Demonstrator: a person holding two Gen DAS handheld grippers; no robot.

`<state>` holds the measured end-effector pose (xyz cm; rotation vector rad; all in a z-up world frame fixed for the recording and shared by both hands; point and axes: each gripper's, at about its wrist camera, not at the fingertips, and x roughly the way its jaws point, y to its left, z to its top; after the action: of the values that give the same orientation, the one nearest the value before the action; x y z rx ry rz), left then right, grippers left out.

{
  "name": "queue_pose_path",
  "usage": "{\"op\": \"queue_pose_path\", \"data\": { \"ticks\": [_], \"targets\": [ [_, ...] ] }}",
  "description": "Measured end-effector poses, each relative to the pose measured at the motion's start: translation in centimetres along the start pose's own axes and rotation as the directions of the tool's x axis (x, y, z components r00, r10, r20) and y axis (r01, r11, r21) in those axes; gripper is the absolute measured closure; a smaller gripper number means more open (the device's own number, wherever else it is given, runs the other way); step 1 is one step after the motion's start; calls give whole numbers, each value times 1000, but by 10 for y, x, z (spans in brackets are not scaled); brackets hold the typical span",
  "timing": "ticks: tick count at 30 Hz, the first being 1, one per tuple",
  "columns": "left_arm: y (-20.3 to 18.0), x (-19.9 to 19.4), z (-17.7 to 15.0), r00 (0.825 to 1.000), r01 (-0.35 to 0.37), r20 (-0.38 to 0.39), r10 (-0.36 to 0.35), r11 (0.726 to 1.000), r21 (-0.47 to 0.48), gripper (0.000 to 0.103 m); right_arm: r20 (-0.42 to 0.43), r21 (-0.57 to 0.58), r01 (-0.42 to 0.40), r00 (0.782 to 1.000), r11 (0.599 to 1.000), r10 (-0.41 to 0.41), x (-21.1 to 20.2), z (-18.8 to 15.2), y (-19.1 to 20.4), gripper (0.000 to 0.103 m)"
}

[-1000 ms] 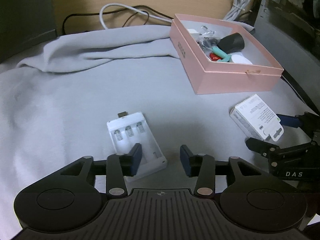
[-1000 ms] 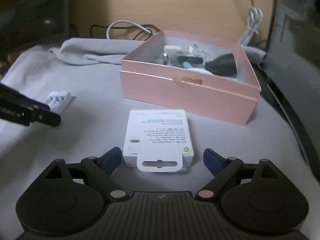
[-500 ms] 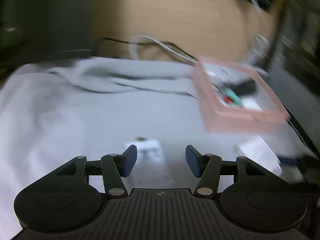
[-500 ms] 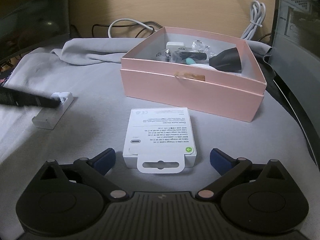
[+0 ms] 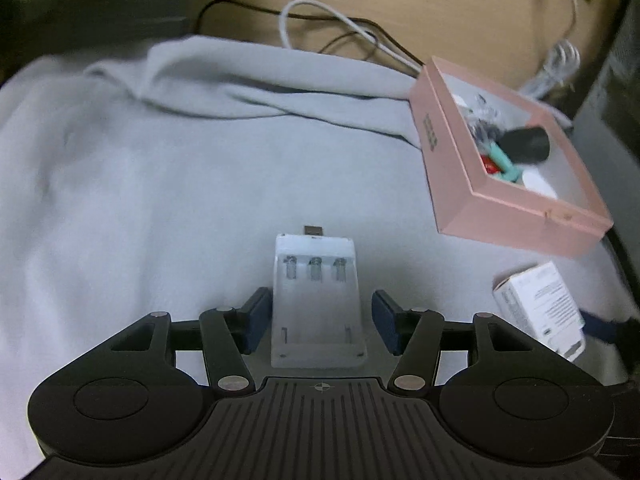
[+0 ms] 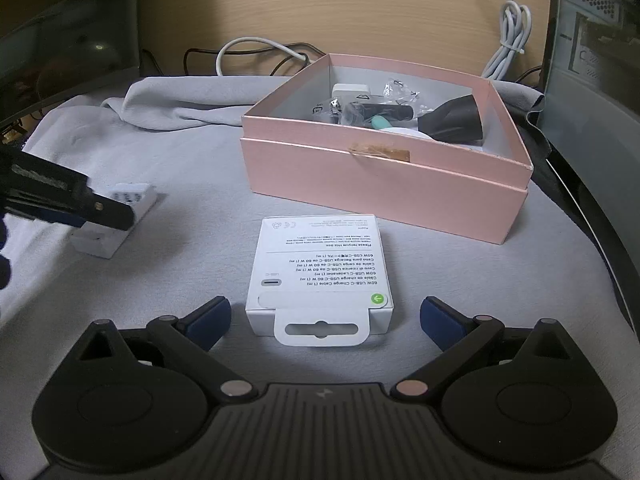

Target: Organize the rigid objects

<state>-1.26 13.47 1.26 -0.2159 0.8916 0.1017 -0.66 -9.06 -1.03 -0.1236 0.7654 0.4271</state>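
A white battery charger point(image 5: 318, 296) lies on the grey cloth between the pads of my left gripper point(image 5: 320, 324), which is open around it with gaps on both sides. It also shows in the right wrist view point(image 6: 116, 220), partly behind the left gripper's finger point(image 6: 108, 210). A white cable box point(image 6: 320, 276) lies flat between the spread fingers of my open right gripper point(image 6: 326, 318); it also shows in the left wrist view point(image 5: 540, 312). An open pink box point(image 6: 384, 172) holds several small items.
The grey cloth point(image 5: 140, 200) is bunched in folds at the back. White and black cables point(image 5: 340, 36) lie behind it against a wooden wall. A dark computer case point(image 6: 592, 48) stands at the right. A dark monitor point(image 6: 60, 20) stands at the left.
My left gripper swung and lined up on the battery charger, which now sits between its opened fingers. My right gripper opened wider around the cable box.
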Motion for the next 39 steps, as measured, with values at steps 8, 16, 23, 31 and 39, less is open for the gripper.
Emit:
{"op": "queue_pose_path", "data": {
  "ticks": [8, 16, 23, 31, 39],
  "targets": [
    [-18, 9, 0, 997, -71, 2, 71, 988, 134, 42, -5, -4, -4, 1000, 1000, 4, 1, 0, 1, 0],
    [-17, 10, 2, 998, -66, -4, 67, 988, 136, 42, -28, -21, -22, 999, 1000, 21, 1, 3, 0, 0],
    [-9, -5, -12, 1000, -5, -5, 6, 989, 146, 50, -55, 29, -17, 998, 999, 19, 1, 18, -7, 11],
    [-18, -24, -40, 1000, 18, 11, -22, 964, 266, 50, -79, -56, -19, 997, 998, 15, 8, 29, -3, 34],
    [-46, -49, -34, 984, 165, -6, -177, 903, 396, 50, -41, -53, -20, 999, 998, 18, -54, 35, -21, 35]
  ]
}}
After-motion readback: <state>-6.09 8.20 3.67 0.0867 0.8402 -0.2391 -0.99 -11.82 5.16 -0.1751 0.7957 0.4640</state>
